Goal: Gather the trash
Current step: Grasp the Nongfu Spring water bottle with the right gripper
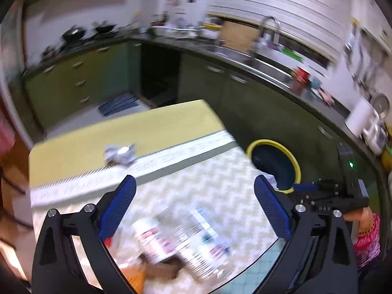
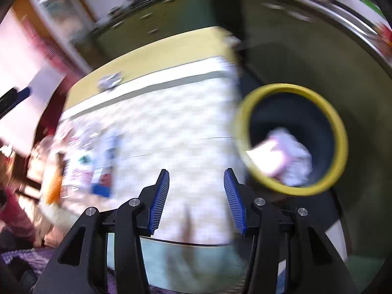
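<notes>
With the left gripper [image 1: 194, 205] spread wide and the right gripper [image 2: 196, 199] half-open — both empty — the crumpled wrapper [image 1: 120, 153] on the table [image 1: 73, 147] is judged light and soft, best pinched across its bulk.

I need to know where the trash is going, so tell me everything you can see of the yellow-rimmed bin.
The bin is round, with a bright yellow rim and a dark blue inside, and it looks like plastic. It stands open, with no lid in view, just off the edge of the patterned table, in front of the green cabinets. In the right wrist view crumpled white paper already lies inside, near the closer wall. Neither pair of tongs touches the bin. Its base and outside wall are out of view.
</notes>
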A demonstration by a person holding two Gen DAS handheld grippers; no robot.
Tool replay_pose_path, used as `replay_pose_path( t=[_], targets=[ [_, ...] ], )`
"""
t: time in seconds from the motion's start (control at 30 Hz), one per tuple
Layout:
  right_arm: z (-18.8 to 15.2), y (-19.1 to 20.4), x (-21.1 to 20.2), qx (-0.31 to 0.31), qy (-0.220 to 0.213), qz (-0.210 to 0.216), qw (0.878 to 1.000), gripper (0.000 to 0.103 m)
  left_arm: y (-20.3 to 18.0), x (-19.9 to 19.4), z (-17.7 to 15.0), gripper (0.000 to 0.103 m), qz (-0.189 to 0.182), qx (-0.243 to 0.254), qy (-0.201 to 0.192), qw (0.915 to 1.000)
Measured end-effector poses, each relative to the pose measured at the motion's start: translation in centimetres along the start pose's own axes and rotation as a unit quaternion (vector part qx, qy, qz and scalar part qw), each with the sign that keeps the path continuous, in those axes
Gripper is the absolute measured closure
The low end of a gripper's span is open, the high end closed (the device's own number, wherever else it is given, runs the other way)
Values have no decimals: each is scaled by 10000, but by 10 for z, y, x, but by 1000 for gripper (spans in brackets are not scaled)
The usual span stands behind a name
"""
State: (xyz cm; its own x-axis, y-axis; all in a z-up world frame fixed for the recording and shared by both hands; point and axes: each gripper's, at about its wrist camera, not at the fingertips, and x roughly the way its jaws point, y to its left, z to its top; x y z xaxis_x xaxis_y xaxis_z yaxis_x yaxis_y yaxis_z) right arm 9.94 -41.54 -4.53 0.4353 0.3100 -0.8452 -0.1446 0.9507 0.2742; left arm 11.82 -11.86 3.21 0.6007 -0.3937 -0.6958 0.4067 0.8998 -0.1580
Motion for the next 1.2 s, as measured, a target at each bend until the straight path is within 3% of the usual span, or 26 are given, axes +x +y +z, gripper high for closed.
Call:
replay_pose_path(
  t=[0.2,0.37,0.67,1.2],
  targets=[
    [15,106,27,-706,553,924,9917,56,62,-20,-30,10,339,-715,-105,9968],
    [23,167,61,-1063,1232,1046,9811,56,92,-36,-50,8,565,-1038,-258,9927],
    [34,180,111,-892,2032,781,9719,45,113,-37,-67,8,575,-1153,-138,9916],
    [32,198,151,-1032,2417,676,9625,30,111,-32,-71,7,530,-1190,-120,9914]
  ],
)
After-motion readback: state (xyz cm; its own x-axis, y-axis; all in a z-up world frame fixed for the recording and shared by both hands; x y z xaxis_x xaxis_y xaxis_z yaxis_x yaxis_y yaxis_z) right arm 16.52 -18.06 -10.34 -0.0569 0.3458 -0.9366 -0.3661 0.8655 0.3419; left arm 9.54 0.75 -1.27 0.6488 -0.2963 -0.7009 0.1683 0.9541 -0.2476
